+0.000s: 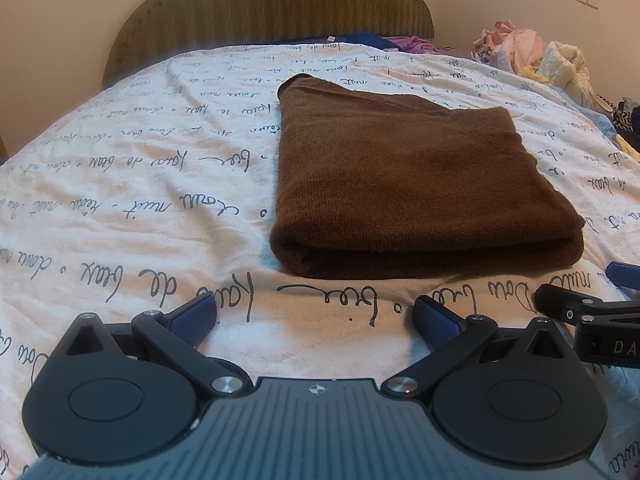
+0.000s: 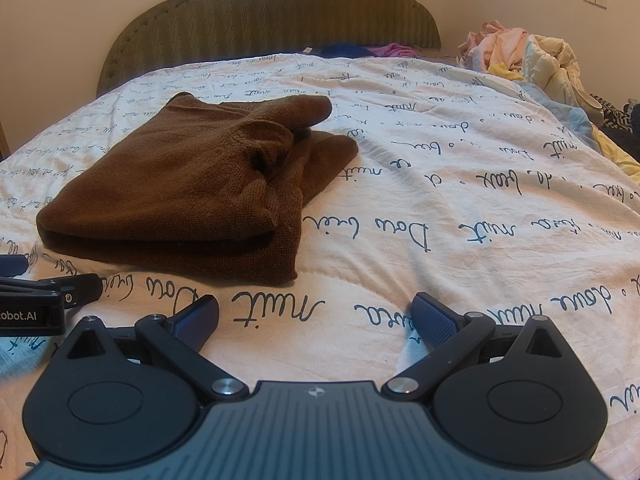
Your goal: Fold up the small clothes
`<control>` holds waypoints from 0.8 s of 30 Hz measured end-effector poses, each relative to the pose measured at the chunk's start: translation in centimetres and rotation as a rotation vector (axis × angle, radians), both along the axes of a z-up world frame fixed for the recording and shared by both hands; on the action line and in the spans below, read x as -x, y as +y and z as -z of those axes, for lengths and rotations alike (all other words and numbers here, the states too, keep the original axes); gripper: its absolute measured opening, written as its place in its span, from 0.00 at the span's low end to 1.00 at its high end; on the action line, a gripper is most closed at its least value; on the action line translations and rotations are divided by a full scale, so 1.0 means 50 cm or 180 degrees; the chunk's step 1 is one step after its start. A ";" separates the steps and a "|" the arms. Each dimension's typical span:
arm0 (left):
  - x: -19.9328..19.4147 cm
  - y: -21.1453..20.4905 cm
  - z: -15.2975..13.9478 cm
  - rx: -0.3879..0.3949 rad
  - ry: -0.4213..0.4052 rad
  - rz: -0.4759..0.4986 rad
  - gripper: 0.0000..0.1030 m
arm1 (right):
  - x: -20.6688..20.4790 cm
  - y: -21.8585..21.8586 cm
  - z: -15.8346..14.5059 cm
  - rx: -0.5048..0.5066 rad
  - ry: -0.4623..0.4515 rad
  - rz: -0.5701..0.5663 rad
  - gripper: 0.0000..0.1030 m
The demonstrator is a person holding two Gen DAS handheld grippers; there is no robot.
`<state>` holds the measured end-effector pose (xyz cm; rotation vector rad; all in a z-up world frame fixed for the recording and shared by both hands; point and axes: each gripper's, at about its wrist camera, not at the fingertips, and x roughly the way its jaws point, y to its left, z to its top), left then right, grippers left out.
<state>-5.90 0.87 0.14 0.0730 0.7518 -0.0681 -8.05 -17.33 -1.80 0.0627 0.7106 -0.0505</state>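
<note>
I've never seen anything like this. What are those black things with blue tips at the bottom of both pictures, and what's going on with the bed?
Those are two hand-held grippers, tools a person squeezes, each with a camera looking along its two fingers. One picture comes from the left gripper, the other from the right gripper. Both are open and hold nothing. They hover side by side above a white bedspread printed with handwriting. On it lies a brown knitted garment, already folded over, one sleeve bunched on top. A pile of unfolded clothes waits at the far right, near the headboard.
</note>
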 end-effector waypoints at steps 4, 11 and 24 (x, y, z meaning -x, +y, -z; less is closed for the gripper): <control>0.000 -0.002 -0.003 0.0037 0.0070 -0.0066 1.00 | -0.005 0.000 -0.004 -0.0009 0.0064 0.0010 1.00; -0.008 -0.007 -0.003 0.0040 0.0094 -0.0152 1.00 | -0.022 0.009 -0.014 -0.0063 0.0214 0.0208 1.00; -0.007 -0.009 -0.004 0.0027 0.0102 -0.0130 1.00 | -0.016 0.010 -0.006 -0.0084 0.0095 0.0300 1.00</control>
